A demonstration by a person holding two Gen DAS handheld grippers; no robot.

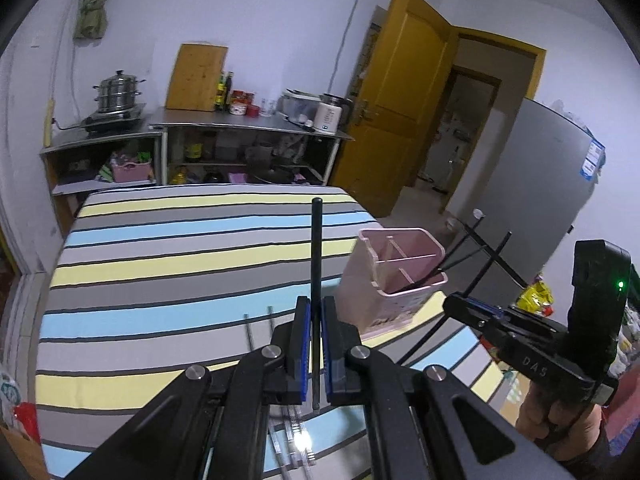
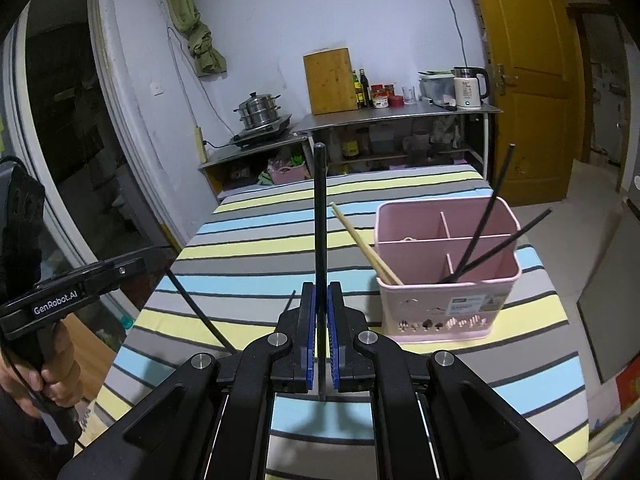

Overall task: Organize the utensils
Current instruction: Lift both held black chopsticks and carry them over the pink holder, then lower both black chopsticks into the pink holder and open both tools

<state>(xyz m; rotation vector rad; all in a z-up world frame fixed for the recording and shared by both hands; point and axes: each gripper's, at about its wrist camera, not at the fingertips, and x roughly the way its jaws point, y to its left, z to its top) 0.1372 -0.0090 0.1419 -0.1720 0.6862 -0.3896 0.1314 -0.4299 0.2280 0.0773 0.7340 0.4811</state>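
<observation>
My left gripper (image 1: 316, 304) is shut on a black chopstick (image 1: 317, 248) that stands upright above the striped table (image 1: 160, 264). To its right stands a pink utensil holder (image 1: 394, 284) with black chopsticks (image 1: 440, 267) in it. The right gripper (image 1: 452, 302) shows at the right. In the right wrist view my right gripper (image 2: 321, 288) is shut on another black chopstick (image 2: 320, 216). The pink holder (image 2: 448, 304) stands just right of it, with wooden chopsticks (image 2: 364, 240) in one front compartment and two black chopsticks (image 2: 488, 236) in the other. The left gripper (image 2: 140, 264) shows at the left with its chopstick (image 2: 200, 312).
Two metal chopsticks (image 1: 249, 332) lie on the cloth just left of my left gripper, and clear-handled utensils (image 1: 296, 440) lie under it. Behind the table stand steel counters with a steamer pot (image 1: 118, 92), a cutting board (image 1: 196, 78) and a kettle (image 2: 468, 88). A yellow door (image 1: 396, 112) stands open at the right.
</observation>
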